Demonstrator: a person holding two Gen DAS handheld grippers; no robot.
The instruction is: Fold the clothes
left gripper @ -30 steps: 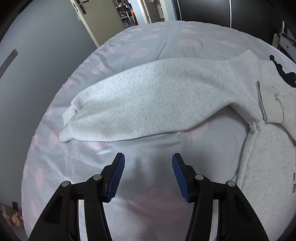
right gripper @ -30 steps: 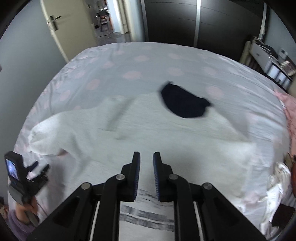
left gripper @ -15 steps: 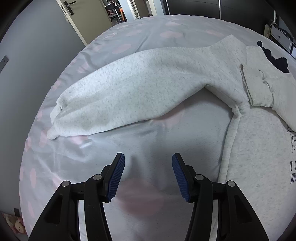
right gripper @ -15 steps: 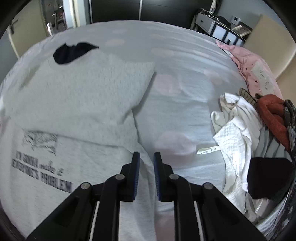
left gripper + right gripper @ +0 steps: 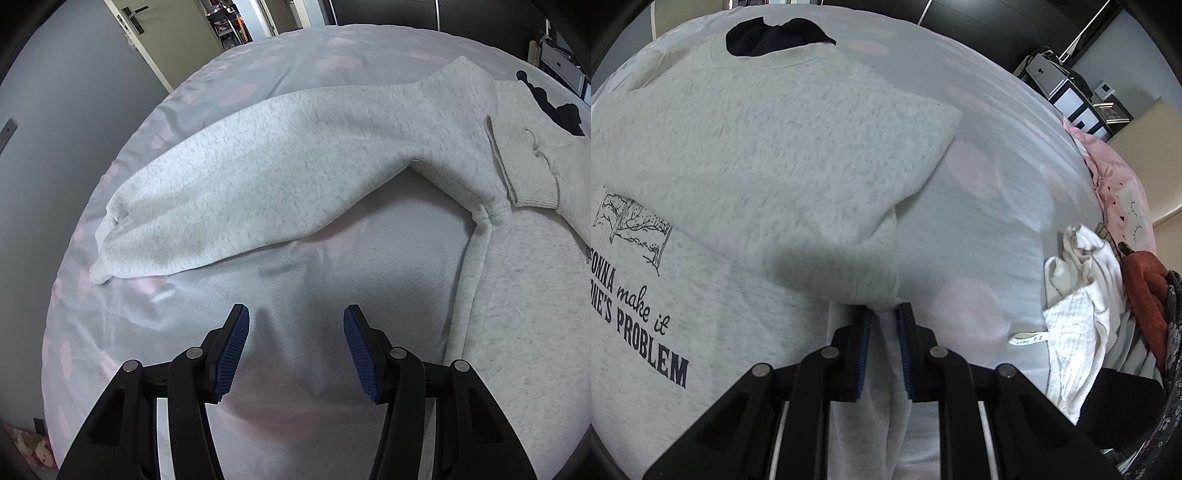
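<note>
A light grey sweatshirt lies flat on the bed, print side up. Its left sleeve (image 5: 266,177) stretches out to the left across the sheet. The right sleeve (image 5: 798,162) is folded over the chest, and its ribbed cuff (image 5: 517,166) rests near the dark neck opening (image 5: 772,35). My left gripper (image 5: 295,328) hovers open over bare sheet, below the stretched sleeve. My right gripper (image 5: 884,321) is shut, its tips at the sweatshirt's right side edge (image 5: 886,258). Grey fabric shows in the narrow slot, and I cannot tell if it is pinched.
The bed (image 5: 997,155) has a pale sheet with pink dots. A heap of white, rust and dark clothes (image 5: 1108,295) lies at its right edge beside a pink pillow (image 5: 1115,184). A door (image 5: 166,40) and a grey wall stand left of the bed.
My right gripper swung right and dropped onto the sweatshirt's right side edge, staying shut. The left gripper drifted slightly over the sheet and stayed open.
</note>
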